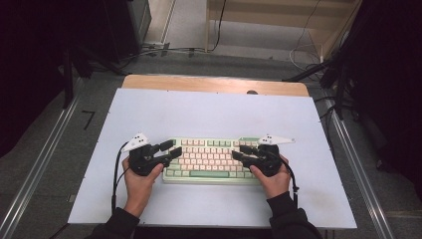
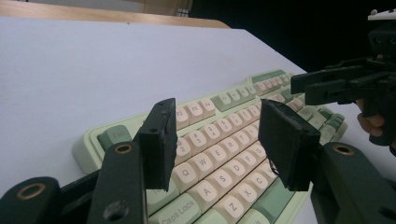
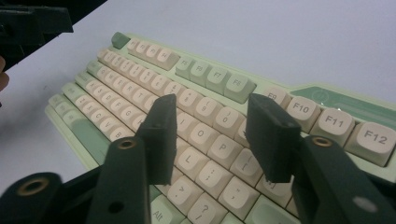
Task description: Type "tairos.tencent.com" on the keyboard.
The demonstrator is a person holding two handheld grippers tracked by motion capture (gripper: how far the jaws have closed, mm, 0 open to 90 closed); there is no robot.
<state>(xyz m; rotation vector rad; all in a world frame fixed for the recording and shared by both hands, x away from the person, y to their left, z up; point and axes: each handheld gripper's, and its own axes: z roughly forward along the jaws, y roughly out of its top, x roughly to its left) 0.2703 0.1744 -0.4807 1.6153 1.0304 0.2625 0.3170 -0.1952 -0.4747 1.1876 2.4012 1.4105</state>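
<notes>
We hold the left gripper (image 1: 171, 148) and right gripper (image 1: 238, 151) over the kbd (image 1: 208, 159) at 6 o'clock on the white mat (image 1: 209, 112), jaws apart and empty, approx. mid key-pressing step; next move probably needs tips lowered onto keys.
</notes>
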